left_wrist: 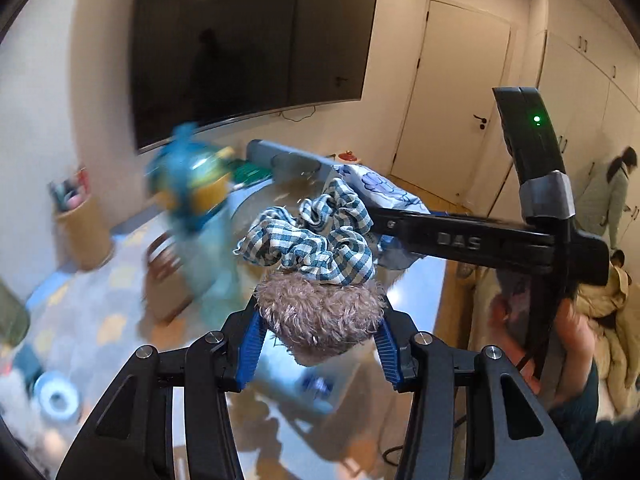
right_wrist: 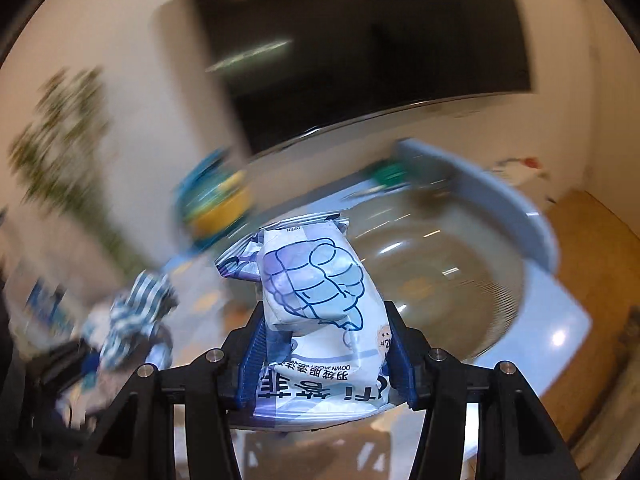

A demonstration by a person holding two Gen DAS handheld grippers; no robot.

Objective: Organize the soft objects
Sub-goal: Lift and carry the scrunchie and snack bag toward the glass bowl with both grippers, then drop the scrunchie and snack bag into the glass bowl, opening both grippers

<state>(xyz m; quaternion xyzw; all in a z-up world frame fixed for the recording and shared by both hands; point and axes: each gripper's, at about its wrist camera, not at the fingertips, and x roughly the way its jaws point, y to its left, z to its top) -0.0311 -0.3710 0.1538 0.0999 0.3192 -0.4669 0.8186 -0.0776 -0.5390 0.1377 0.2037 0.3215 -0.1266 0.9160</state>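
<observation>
My left gripper (left_wrist: 320, 320) is shut on a fuzzy grey-brown soft ball (left_wrist: 320, 316), with a blue-and-white checked scrunchie (left_wrist: 312, 240) bunched on top of it. My right gripper (right_wrist: 326, 328) is shut on a white and blue soft packet of wipes (right_wrist: 320, 280) with a printed cartoon. The right gripper also shows in the left wrist view (left_wrist: 460, 236), reaching in from the right with the packet (left_wrist: 380, 188). The scrunchie shows blurred at the left of the right wrist view (right_wrist: 136, 312). Both grippers are held above a clear glass bowl (right_wrist: 460, 264).
A blue toy figure (left_wrist: 192, 184) stands behind, blurred. A wooden cup of pens (left_wrist: 80, 224) stands at the left. A roll of tape (left_wrist: 56, 396) lies on the patterned table (left_wrist: 80, 312). A dark wall screen (left_wrist: 248, 48) hangs behind. A person (left_wrist: 616, 196) stands far right.
</observation>
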